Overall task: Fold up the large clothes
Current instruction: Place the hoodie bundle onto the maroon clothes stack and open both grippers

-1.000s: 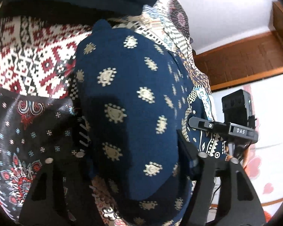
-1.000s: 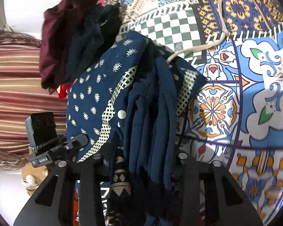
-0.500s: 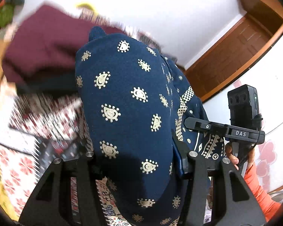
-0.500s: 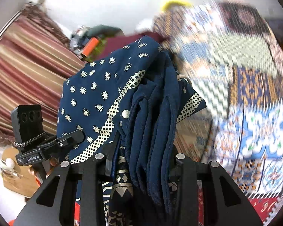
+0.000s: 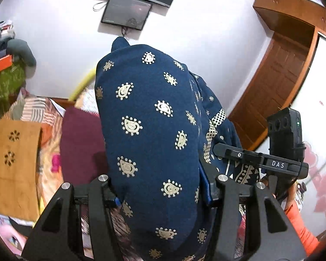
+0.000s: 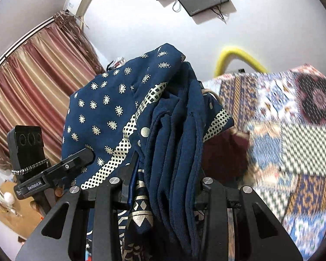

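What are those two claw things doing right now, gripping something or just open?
Left gripper: closed on the navy patterned garment.
Right gripper: closed on a bunched part of the same garment.

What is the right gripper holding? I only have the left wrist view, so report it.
Observer: The right gripper is shut on bunched plain folds of the navy blue gold-printed cloth garment.
Operator: Tell me what lies beyond it.
Observer: A multicoloured patchwork quilt spreads out on the right, blurred.
Operator: Give me the other side.
Observer: A red-and-gold striped curtain hangs from a rail on the left.
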